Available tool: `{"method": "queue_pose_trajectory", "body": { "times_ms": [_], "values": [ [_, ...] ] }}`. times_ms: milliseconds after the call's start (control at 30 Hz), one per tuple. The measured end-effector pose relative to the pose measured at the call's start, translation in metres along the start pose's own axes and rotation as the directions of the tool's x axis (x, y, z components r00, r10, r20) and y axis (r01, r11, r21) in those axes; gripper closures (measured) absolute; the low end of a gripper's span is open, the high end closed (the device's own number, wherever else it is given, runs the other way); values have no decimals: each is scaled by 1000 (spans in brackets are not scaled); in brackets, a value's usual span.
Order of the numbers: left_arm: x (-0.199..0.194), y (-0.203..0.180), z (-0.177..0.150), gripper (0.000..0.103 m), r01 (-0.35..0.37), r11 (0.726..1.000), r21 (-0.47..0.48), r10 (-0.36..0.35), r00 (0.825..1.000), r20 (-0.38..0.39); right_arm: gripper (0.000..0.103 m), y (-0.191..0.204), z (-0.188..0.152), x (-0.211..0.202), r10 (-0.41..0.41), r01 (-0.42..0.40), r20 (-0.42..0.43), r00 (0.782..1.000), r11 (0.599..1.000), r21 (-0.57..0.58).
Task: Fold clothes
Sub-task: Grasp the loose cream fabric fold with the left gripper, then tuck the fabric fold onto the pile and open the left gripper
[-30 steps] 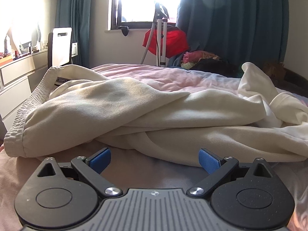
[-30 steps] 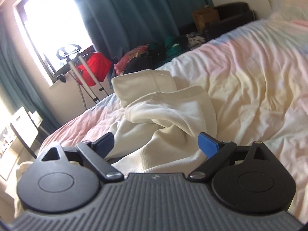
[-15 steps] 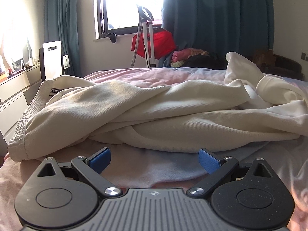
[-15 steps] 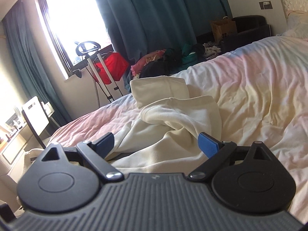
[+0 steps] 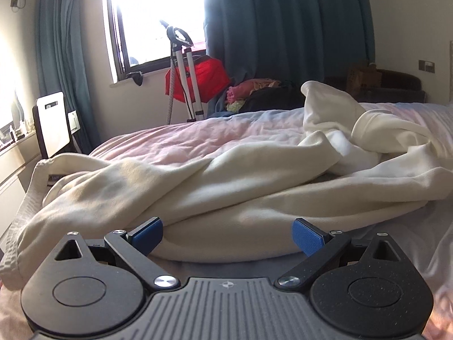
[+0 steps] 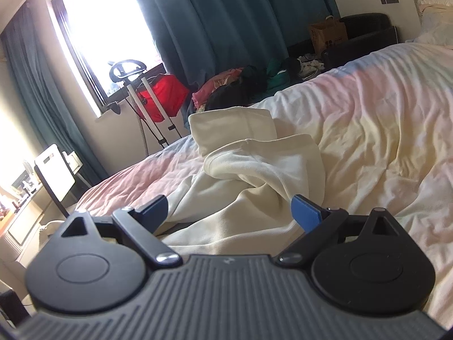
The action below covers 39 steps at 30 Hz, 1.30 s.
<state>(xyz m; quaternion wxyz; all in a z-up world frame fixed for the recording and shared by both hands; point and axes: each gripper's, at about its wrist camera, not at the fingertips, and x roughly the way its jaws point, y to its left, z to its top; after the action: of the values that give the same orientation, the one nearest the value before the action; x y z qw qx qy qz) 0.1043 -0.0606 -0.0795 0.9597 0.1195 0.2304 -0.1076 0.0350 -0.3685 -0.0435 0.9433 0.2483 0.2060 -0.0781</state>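
Note:
A cream sweatpants garment lies crumpled across the bed, waistband at the left and leg cuffs bunched at the right. My left gripper is open, its blue pads either side of the garment's near fold, low over the bed. In the right wrist view the same garment shows its cuffed leg ends piled up. My right gripper is open, just at the near edge of the cloth.
The bed sheet is pale pink and white and wrinkled. Behind the bed are a window, teal curtains, a red bag on a stand, a heap of clothes and a white chair at the left.
Both grippers have moved closer to the garment and stayed open. The left view has swung so that the cloth now lies between its pads.

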Motion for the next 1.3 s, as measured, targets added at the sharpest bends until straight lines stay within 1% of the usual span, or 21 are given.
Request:
{"method": "queue_pose_trajectory", "body": {
  "times_ms": [167,267,467,567,633,733,867,967,1000,1033,1067,1100,1133,1167,1200,1233,1300],
  "values": [
    [22,-18,33,3,54,997,62,-57,998,36,8,-3,1,8,21,-21,-17,1000,1000,20],
    [44,-36,51,3,84,990,109,-88,996,32,8,-3,0,13,19,-18,-21,1000,1000,17],
    [105,-66,69,3,79,982,171,-71,996,-54,8,-9,-1,24,13,-12,-40,999,999,37],
    [128,-74,73,3,121,979,166,-103,988,-113,8,-12,0,31,6,-3,-50,999,999,50],
    [141,-76,74,3,146,979,146,-124,981,-146,8,-15,0,34,11,-7,-58,998,998,66],
    [153,-83,73,3,143,981,132,-121,979,-166,8,-18,1,38,17,-12,-58,998,997,78],
    [166,-93,76,5,114,981,155,-83,978,-192,8,-20,-1,47,7,-1,-74,997,997,75],
    [174,-96,81,13,99,984,147,-64,972,-224,8,-21,-2,51,7,-1,-82,997,997,80],
    [175,-96,83,18,98,985,141,-62,970,-236,8,-21,-3,51,7,0,-84,996,997,79],
    [175,-96,85,27,97,986,138,-61,968,-243,8,-22,-3,52,6,0,-86,996,997,78],
    [175,-96,87,31,97,986,137,-61,967,-248,8,-22,-4,52,5,2,-88,996,997,80],
    [173,-95,90,41,103,985,138,-66,966,-249,8,-23,-4,52,4,3,-90,996,996,84],
    [170,-95,94,55,112,984,136,-75,966,-248,8,-23,-4,52,3,5,-91,996,996,87],
    [167,-94,97,61,121,983,135,-85,965,-247,8,-24,-4,52,5,4,-91,996,996,91],
    [163,-93,101,75,126,983,137,-90,966,-242,8,-24,-4,52,8,1,-90,996,995,95],
    [157,-93,106,81,127,982,142,-92,968,-232,8,-25,-4,51,8,0,-89,996,995,96],
    [145,-92,116,85,129,980,151,-95,972,-213,8,-25,-4,50,2,6,-85,996,995,96]
  ]
}}
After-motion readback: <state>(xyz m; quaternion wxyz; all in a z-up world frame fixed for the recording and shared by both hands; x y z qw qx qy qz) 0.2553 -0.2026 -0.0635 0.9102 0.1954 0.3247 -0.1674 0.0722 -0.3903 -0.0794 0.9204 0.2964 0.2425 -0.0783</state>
